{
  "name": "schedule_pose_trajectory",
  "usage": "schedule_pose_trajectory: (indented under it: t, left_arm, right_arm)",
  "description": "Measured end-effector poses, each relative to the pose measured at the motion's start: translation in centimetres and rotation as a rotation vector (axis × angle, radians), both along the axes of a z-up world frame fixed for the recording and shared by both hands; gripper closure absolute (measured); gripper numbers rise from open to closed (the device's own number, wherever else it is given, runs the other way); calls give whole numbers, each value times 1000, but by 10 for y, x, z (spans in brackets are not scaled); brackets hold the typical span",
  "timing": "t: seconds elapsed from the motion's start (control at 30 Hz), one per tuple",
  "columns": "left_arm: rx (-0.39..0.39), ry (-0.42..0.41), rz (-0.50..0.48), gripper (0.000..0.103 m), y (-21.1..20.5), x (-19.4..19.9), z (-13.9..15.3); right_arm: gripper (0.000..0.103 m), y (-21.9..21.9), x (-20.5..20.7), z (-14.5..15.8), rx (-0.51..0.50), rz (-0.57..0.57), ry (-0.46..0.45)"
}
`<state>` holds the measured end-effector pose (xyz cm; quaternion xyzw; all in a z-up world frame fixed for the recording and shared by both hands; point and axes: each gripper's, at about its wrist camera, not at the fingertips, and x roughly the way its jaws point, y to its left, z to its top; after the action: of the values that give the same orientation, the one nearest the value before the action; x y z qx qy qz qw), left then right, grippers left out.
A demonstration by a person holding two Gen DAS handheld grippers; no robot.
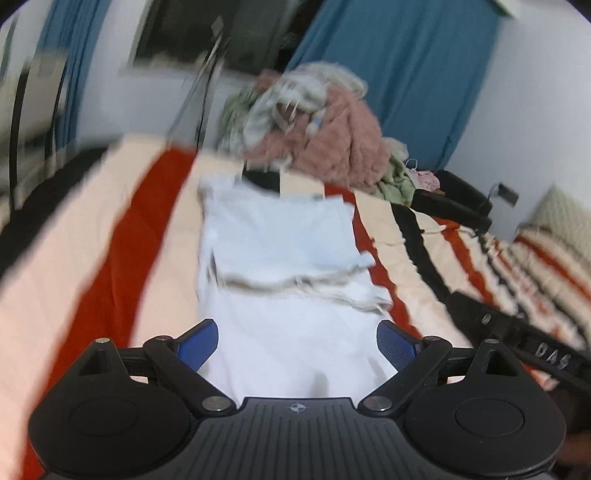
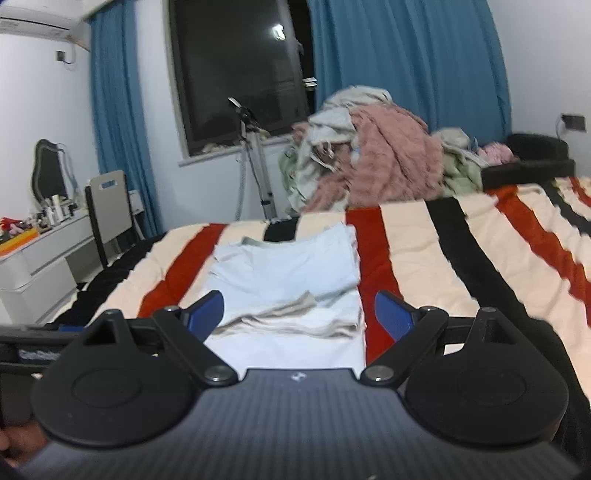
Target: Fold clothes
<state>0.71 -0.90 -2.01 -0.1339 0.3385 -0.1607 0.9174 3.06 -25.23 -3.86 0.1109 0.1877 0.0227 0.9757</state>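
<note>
Pale blue garment lies folded flat on the striped bedspread, both jaws wide apart, empty

Left wrist view is smearing: the pile of clothes and the window are losing their edges. The near end of the white garment is disappearing behind the left gripper body. In the right wrist view, small items on the dresser are reading too small to identify. The bedspread is running off the right edge.
</note>
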Motion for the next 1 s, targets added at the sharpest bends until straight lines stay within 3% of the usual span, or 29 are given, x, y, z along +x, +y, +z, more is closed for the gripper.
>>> schedule_pose_trajectory:
  t: [0.07,0.13,0.23,0.37,0.4,0.53,0.6,0.63,0.7,0.8,0.87,1.0]
  left_arm:
    - [-115,106,11,9,13,6,-13]
    - [-246,235,28,9,26,12,-32]
    - [-381,386,58,9,37,21,-62]
    - [-420,400,65,7,34,30,-80]
    - [-428,404,73,6,33,33,-84]
    - [-493,377,145,11,36,40,-97]
    - [-517,364,206,33,41,40,-101]
    - [-523,365,239,39,44,40,-103]
    - [-531,366,279,66,50,40,-107]
    - [-539,351,295,87,57,41,-111]
    - [-541,314,284,92,60,40,-106]
    - [-600,164,230,97,65,27,-77]
  right_arm:
    - [13,-11,3,-10,134,-14,81]
    - [13,-24,7,-28,330,-1,180]
    - [12,-36,12,-63,635,28,327]
    - [13,-33,20,-104,908,44,445]
    - [22,-32,22,-112,942,37,455]
    - [44,-39,26,-130,974,-73,438]
    - [53,-46,26,-135,996,-153,408]
    - [55,-49,24,-135,994,-185,391]
    - [64,-52,24,-137,997,-221,371]
    - [83,-51,23,-135,971,-224,362]
    - [90,-48,23,-127,920,-207,339]
    - [94,-45,15,-100,872,-149,208]
